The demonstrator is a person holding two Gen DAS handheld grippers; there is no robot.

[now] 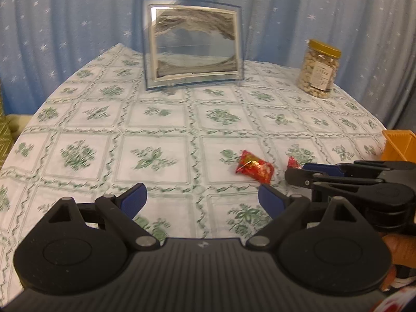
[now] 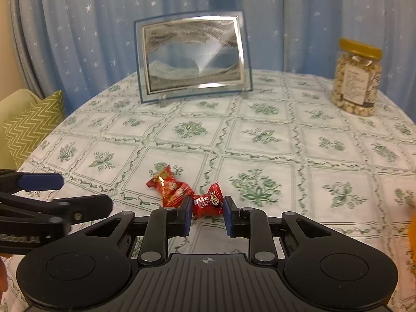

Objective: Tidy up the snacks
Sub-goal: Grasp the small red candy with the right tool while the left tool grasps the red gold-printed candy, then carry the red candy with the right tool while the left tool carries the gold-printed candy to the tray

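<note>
A round table is covered by a soft white cloth (image 2: 260,140) printed with green floral squares, and the glossy sand-picture frame (image 2: 193,57) standing upright at the far side is used as the landmark here. Well in front of that frame, near the table's close edge, two crinkly red foil candies are found touching each other. The smaller candy (image 2: 208,202), twisted at both ends, is pinched between the blue pads of the right gripper (image 2: 207,214), whose jaws are drawn in narrow around it. The longer candy (image 2: 170,188) lies flat on the cloth, just left of the pinched one. The left gripper (image 1: 202,199) is held wide apart with nothing between its ribbed blue pads, hovering over bare cloth on the near side of the frame. To the frame's right, near the table rim, a clear plastic jar (image 2: 356,78) of pale nuts with a gold lid is seen. Plenty of open cloth is left between frame and candies. An orange bin (image 1: 399,145) is glimpsed at the right edge.
</note>
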